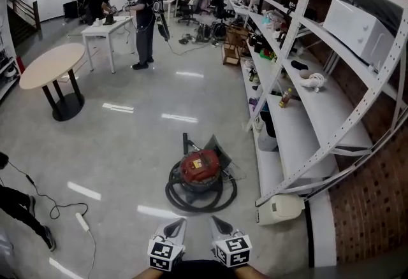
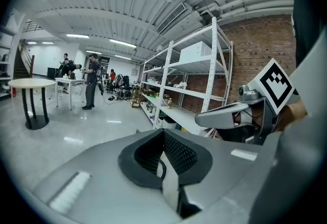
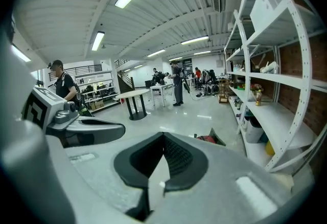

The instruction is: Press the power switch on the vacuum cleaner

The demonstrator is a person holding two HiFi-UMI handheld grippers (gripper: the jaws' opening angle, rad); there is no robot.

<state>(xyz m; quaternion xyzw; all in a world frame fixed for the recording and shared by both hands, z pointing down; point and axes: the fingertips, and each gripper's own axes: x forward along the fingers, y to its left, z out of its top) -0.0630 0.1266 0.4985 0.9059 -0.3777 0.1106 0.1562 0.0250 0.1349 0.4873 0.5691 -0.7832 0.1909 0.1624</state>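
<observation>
The vacuum cleaner (image 1: pixel 199 172) stands untouched on the floor (image 1: pixel 127 144) ahead, and since my left gripper (image 1: pixel 176 227) and right gripper (image 1: pixel 220 225) both hold their jaws together and empty, I think I must first bring one down to it.

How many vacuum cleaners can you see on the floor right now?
1. The red vacuum cleaner sits on the floor left of the shelving, its black hose coiled around it. Far clutter may hide others.
</observation>
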